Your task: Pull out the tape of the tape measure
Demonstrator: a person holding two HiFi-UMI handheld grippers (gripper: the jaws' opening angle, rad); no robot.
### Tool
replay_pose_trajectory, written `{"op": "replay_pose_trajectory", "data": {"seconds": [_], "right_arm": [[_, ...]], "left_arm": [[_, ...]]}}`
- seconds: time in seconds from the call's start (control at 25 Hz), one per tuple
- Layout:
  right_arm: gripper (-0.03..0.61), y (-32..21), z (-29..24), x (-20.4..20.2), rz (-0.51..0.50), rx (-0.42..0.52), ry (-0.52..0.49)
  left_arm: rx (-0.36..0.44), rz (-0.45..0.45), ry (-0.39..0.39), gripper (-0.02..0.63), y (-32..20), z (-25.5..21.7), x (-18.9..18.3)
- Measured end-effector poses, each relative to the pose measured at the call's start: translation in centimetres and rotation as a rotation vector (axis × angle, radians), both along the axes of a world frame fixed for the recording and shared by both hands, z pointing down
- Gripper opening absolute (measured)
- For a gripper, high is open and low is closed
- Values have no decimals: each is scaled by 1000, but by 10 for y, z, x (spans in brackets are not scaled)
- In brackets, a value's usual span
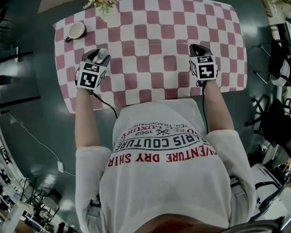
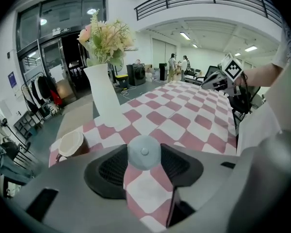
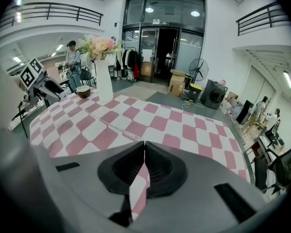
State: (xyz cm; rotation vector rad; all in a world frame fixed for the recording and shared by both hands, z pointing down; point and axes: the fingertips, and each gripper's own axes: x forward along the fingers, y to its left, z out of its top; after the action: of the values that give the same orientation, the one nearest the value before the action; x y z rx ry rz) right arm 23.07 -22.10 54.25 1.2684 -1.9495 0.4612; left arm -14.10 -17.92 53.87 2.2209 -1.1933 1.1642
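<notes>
- On the checked table [image 1: 160, 28], both grippers hang over the near edge, well apart.
- Left gripper [image 2: 144, 148]: jaws clamped on the round tape measure [image 2: 144, 155], gripped by its sides.
- Right gripper [image 3: 144, 142]: jaws pinched together on the thin pale tape [image 3: 117, 127], which runs across the cloth toward the left one.
- Far-left corner: vase [image 2: 104, 93] and cup [image 2: 71, 143].

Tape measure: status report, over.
Left gripper shut on round tape measure case. Right gripper shut on thin tape, which lies out across the checked cloth. Vase and cup stand aside, path clear.
</notes>
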Motion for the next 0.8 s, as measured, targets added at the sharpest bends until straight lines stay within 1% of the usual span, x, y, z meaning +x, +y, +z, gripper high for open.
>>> {"op": "replay_pose_trajectory", "data": {"seconds": [0.28, 0.64, 0.8], "right_arm": [[32, 5, 23, -12, -23, -58, 3], [32, 19, 76, -10, -18, -179, 19], [32, 24, 97, -10, -9, -224, 29]], "left_arm": [[-57, -2, 19, 230, 3, 26, 7], [-177, 5, 6, 230, 18, 75, 7], [-203, 3, 2, 230, 19, 93, 8]]}}
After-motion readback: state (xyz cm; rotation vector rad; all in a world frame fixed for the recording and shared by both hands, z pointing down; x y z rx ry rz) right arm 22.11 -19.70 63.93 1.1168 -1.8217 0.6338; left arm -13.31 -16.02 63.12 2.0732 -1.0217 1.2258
